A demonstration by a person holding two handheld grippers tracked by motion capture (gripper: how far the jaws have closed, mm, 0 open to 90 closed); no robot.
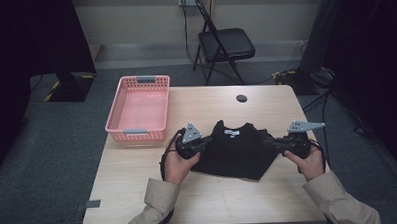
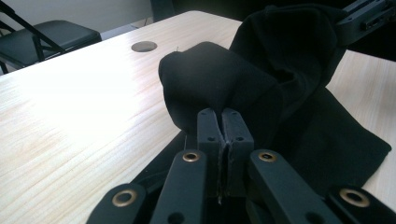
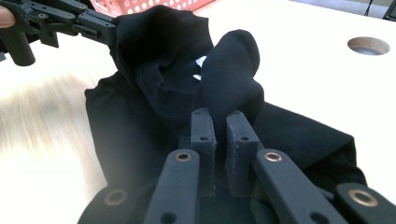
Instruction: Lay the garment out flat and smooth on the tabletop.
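Black garment point(image 1: 235, 149) lying partly folded on the wooden table point(image 1: 139, 194), right of the pink basket point(image 1: 139, 108). Left gripper point(image 1: 205, 143) pinches its left edge with jaws closed on the cloth; right gripper point(image 1: 267, 141) likewise clamps a fold at its right edge.

one black shirt point(image 1: 235, 150) lies on the table, near the middle. one table point(image 1: 139, 184) bears everything. one pink basket point(image 1: 139, 108) sits toward ten o'clock from the shirt. one round hole point(image 1: 241, 98) marks the tabletop toward twelve o'clock. one folding chair point(image 1: 224, 46) stands beyond the table, also toward twelve o'clock. two grippers work here: the left gripper point(image 1: 206, 143) at nine o'clock of the shirt, the right gripper point(image 1: 267, 141) at three o'clock. two hands hold them, one each.
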